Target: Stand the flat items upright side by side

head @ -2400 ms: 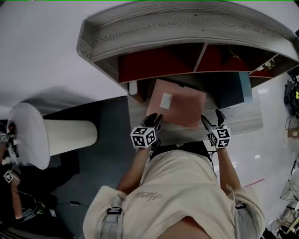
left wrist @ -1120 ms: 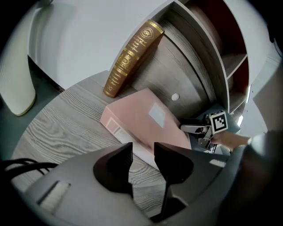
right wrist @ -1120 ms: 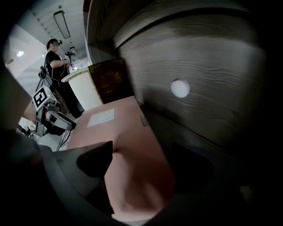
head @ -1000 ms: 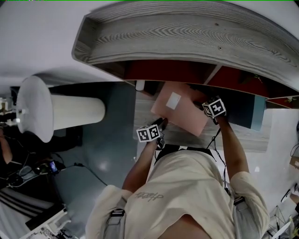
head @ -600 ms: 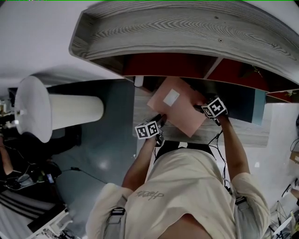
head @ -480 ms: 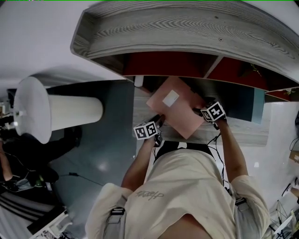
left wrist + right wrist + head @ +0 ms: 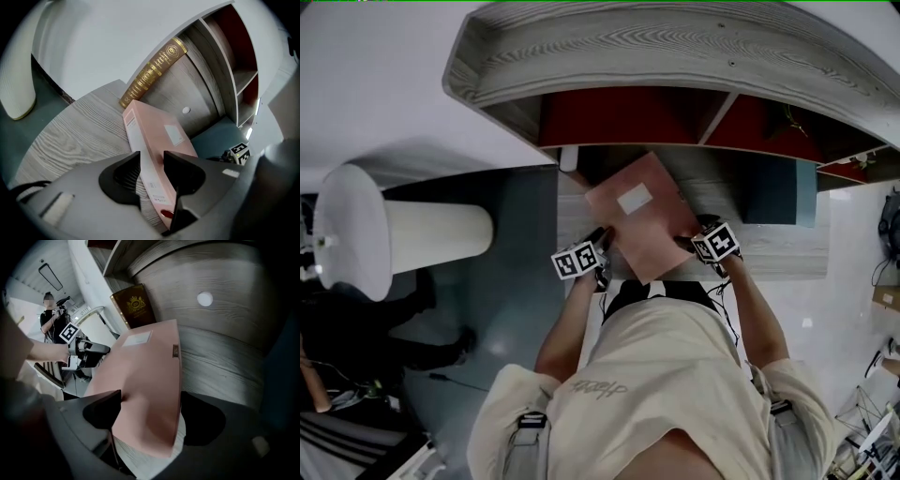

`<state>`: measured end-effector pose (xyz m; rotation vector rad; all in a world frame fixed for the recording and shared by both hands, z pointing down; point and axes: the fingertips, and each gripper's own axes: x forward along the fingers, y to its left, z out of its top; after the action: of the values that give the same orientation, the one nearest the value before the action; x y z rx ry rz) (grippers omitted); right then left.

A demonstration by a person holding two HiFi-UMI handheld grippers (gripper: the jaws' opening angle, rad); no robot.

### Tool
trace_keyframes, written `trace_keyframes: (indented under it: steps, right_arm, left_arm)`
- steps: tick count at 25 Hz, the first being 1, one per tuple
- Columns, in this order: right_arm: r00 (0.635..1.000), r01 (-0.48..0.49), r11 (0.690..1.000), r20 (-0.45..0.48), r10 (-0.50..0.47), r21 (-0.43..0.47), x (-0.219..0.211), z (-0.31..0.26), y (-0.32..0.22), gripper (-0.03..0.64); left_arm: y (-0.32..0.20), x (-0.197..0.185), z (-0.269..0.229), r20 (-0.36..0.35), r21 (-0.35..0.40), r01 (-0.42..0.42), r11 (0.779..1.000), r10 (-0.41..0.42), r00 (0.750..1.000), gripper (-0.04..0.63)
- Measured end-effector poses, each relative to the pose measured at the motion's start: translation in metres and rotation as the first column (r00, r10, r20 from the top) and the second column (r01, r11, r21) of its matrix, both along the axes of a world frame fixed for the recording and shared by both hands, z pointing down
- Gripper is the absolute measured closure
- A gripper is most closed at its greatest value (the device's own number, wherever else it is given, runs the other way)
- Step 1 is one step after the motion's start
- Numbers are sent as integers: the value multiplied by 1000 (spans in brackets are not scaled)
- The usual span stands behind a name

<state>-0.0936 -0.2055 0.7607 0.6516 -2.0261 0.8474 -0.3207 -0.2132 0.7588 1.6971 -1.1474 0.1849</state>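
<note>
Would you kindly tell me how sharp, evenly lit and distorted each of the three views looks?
Head view: evenly lit and sharp, but the fisheye bows the grey shelf unit into an arc. Left gripper view: dark round vignette; the gold-lettered book is crisp. Right gripper view: the pink binder blurs at its near corner, and the right side lies in shadow.

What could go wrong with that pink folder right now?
The left gripper pinches only the spine end of the pink folder, so it might twist or slip. The right gripper jaws, just closing, straddle a corner without clamping it, so support is weak. The folder could knock the brown book leaning behind it.
</note>
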Motion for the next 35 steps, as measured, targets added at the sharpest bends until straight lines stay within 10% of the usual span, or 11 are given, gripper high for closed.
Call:
trace_keyframes:
  steps: [35]
  right_arm:
    - [986,28,994,166,-10,-106,-49,10,-72,188]
  left_arm:
    - [-24,7,11,-124,-91,-100,991,88,988,324]
